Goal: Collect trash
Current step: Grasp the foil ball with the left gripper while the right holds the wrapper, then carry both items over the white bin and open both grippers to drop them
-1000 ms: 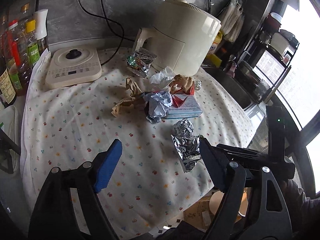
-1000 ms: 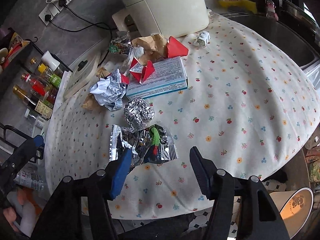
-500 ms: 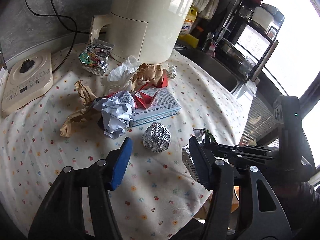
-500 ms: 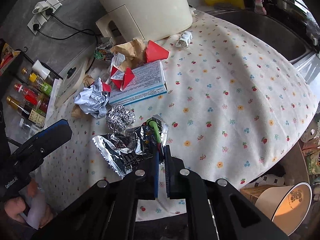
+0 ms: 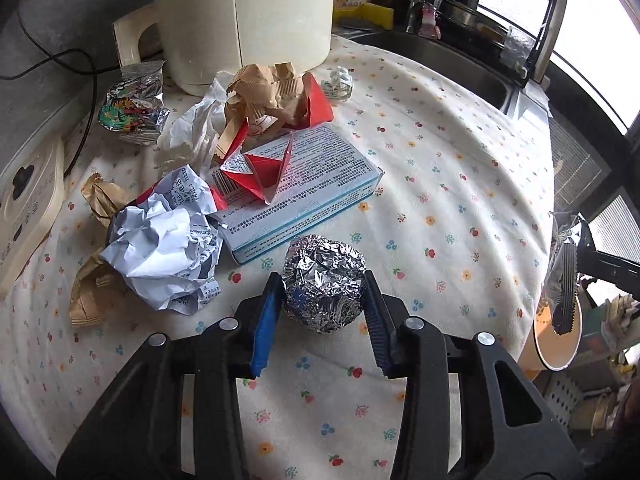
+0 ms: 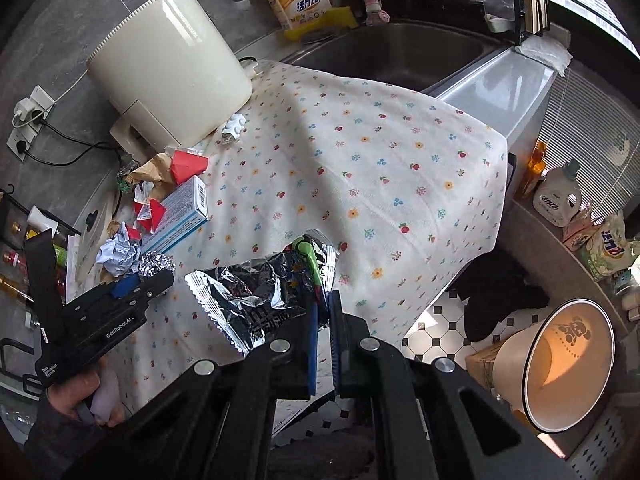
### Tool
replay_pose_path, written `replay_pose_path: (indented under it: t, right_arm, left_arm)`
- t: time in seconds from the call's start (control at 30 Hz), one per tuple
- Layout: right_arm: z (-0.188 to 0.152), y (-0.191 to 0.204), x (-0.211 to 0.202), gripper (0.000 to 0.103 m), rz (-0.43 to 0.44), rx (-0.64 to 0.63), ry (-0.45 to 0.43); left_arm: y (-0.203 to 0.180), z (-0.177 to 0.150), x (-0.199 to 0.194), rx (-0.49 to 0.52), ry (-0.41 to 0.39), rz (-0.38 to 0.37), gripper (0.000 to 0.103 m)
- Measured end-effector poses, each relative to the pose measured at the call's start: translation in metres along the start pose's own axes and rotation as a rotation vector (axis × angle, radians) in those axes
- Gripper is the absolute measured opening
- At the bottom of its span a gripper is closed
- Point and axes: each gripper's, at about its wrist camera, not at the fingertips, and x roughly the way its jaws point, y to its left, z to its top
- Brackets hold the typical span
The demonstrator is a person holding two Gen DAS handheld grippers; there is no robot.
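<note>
Two handheld grippers w/ black arms and blue pads, working a kitchen surface covered by a floral cloth [image 5: 460,168].

Nearest, left view: left gripper [image 5: 322,292] has its jaws set either side of a crumpled foil ball [image 5: 323,282] resting on the cloth. The pads sit right at the ball's flanks; can't tell if they're pressing yet or just beside it.

Nearest, right view: right gripper [image 6: 323,322] has jaws clenched on one edge of a silver snack wrapper [image 6: 260,292], lifted off the cloth, most of it hanging out to the left. Below and to the right, on the tiled floor, stands an open cream bin [image 6: 560,364], probably where the trash goes.

Mid-distance: crumpled white paper [image 5: 160,248], a blue-and-white box [image 5: 304,188] w/ red folded paper [image 5: 260,168] on top, and brown paper scraps [image 5: 260,92].

Farther: another foil wrapper [image 5: 132,108] beside a cream air fryer [image 5: 248,16], then a yellow detergent bottle [image 6: 300,0] by the sink [image 6: 400,52].

Doing this step well, as a judgement: close the left jaws gently & squarely across the ball's widest part, as foil crushes and can slip out; lift straight up to avoid nudging the box just behind. Carry the wrapper fully over the bin mouth before releasing, since it's light and may drift.
</note>
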Motion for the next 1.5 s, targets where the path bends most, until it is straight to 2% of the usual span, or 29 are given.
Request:
replay_pose_path:
  t: [0.3, 0.5, 0.7, 0.83, 1.17, 1.23, 1.27, 1.3, 1.37, 1.5]
  right_arm:
    - [0.001, -0.031, -0.021, 0.007, 0.001, 0.047, -0.04]
    - [-0.007, -0.086, -0.053, 0.007, -0.041, 0.082, -0.073]
    - [-0.019, -0.167, -0.084, 0.008, -0.136, 0.166, -0.062]
    - [-0.027, -0.214, -0.103, 0.01, -0.179, 0.206, -0.068]
    - [-0.061, -0.31, -0.12, 0.01, -0.239, 0.298, -0.033]
    - [-0.067, -0.325, -0.121, 0.019, -0.253, 0.306, -0.029]
    - [-0.069, -0.33, -0.121, 0.038, -0.251, 0.299, -0.034]
    - [-0.072, -0.335, -0.123, 0.052, -0.257, 0.289, -0.045]
    - [-0.076, -0.344, -0.128, 0.064, -0.273, 0.281, -0.058]
    - [-0.086, -0.368, -0.138, 0.064, -0.261, 0.294, -0.052]
  left_arm:
    - [-0.048, 0.027, -0.02, 0.062, -0.094, -0.078, 0.04]
    - [-0.113, 0.033, -0.028, 0.093, -0.127, -0.145, 0.04]
    - [-0.195, 0.021, -0.032, 0.099, -0.082, -0.258, 0.04]
    - [-0.243, 0.012, -0.032, 0.117, -0.058, -0.296, 0.04]
    - [-0.329, -0.011, -0.036, 0.181, -0.021, -0.308, 0.04]
    - [-0.341, -0.016, -0.036, 0.183, -0.014, -0.306, 0.04]
    - [-0.347, -0.019, -0.036, 0.183, -0.011, -0.305, 0.04]
    - [-0.353, -0.022, -0.036, 0.185, -0.008, -0.303, 0.04]
    - [-0.364, -0.028, -0.036, 0.188, 0.0, -0.3, 0.04]
    - [-0.386, -0.039, -0.033, 0.186, 0.01, -0.3, 0.04]
